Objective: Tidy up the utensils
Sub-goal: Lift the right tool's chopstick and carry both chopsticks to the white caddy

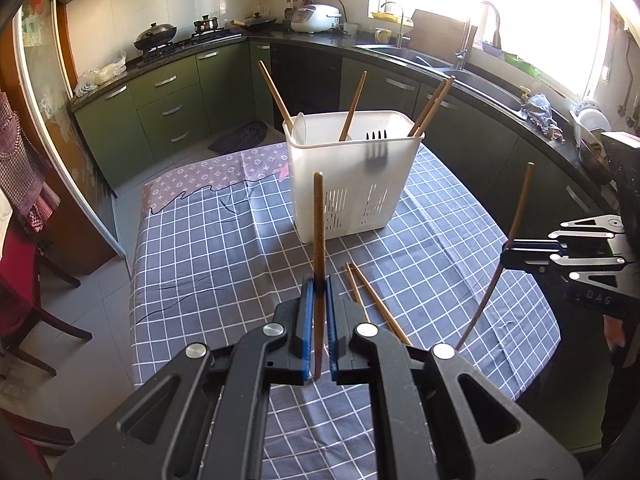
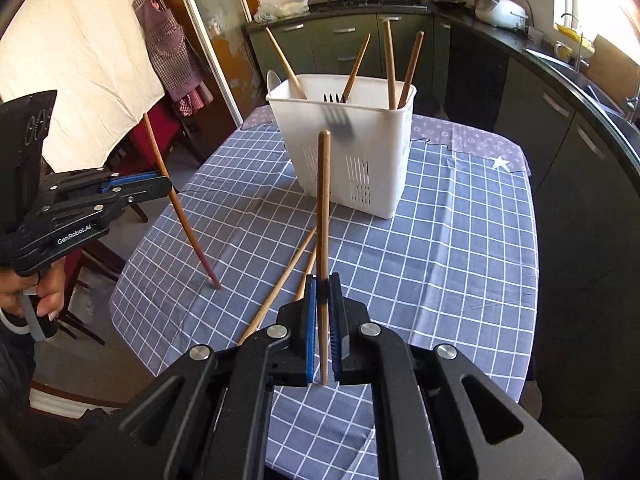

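A white plastic utensil caddy (image 1: 352, 176) (image 2: 360, 160) stands on the checked tablecloth and holds several wooden chopsticks, a black fork (image 1: 377, 148) (image 2: 338, 114) and a pale spoon. My left gripper (image 1: 319, 280) (image 2: 170, 186) is shut on an upright wooden chopstick (image 1: 318, 240) (image 2: 176, 204). My right gripper (image 2: 322, 280) (image 1: 505, 254) is shut on another upright chopstick (image 2: 323, 208) (image 1: 516, 216). Two loose chopsticks (image 1: 374, 300) (image 2: 280, 288) lie crossed on the cloth between the grippers, in front of the caddy.
The table (image 1: 208, 248) is covered by a blue-and-white checked cloth, with a purple patterned strip at the far end. Green kitchen cabinets, a stove with pans (image 1: 156, 36), a rice cooker (image 1: 314, 18) and a sink surround it. Red chairs (image 1: 24, 292) stand at the left.
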`<state>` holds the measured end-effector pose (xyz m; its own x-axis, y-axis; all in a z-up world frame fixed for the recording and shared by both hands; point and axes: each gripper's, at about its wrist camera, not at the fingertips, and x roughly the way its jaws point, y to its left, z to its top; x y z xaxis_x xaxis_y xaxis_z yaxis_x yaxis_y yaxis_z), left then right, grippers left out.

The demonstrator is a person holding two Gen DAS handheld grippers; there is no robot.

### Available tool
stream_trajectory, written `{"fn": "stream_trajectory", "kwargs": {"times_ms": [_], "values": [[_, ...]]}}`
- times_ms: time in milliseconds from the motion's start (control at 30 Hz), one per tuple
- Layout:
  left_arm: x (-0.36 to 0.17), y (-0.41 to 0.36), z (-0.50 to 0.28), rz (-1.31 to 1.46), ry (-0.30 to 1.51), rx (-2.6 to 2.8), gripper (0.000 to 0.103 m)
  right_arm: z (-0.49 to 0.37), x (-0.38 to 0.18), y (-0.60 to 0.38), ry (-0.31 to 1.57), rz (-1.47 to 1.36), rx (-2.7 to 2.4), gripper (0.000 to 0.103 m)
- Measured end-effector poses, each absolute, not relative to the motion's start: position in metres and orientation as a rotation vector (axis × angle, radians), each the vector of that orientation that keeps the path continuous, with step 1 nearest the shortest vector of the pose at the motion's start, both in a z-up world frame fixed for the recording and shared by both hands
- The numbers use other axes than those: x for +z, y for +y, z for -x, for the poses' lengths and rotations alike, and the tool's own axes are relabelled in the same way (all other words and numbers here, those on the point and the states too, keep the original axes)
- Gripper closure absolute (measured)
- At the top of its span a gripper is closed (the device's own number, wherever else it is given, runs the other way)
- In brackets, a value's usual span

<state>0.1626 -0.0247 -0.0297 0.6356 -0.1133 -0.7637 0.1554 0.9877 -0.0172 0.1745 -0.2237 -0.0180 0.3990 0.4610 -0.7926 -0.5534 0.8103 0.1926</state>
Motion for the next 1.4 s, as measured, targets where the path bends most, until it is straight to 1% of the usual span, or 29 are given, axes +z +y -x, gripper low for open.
{"fn": "stream_trajectory", "kwargs": {"times_ms": [400,533,767,1000,1100,1233,1400], "values": [[-0.016,-0.03,-0.156,-0.071,0.845,-0.156,0.097,-0.162,-0.008,-0.235,0.925,0.084,0.661,0.096],[-0.001,-0.032,-0.155,-0.083,0.818,-0.165,0.097,-0.162,0.01,-0.235,0.884,0.08,0.672,0.096],[0.049,-0.036,-0.166,-0.071,0.747,-0.209,0.097,-0.169,0.068,-0.233,0.76,0.09,0.666,0.096],[0.115,-0.045,-0.187,-0.063,0.585,-0.226,0.097,-0.188,0.122,-0.22,0.652,0.093,0.666,0.096],[0.133,-0.049,-0.201,-0.061,0.522,-0.218,0.097,-0.198,0.139,-0.214,0.624,0.084,0.667,0.096],[0.132,-0.052,-0.229,-0.056,0.5,-0.197,0.097,-0.215,0.155,-0.209,0.596,0.069,0.66,0.096],[0.102,-0.05,-0.264,-0.024,0.571,-0.181,0.097,-0.238,0.168,-0.204,0.565,0.048,0.645,0.096]]}}
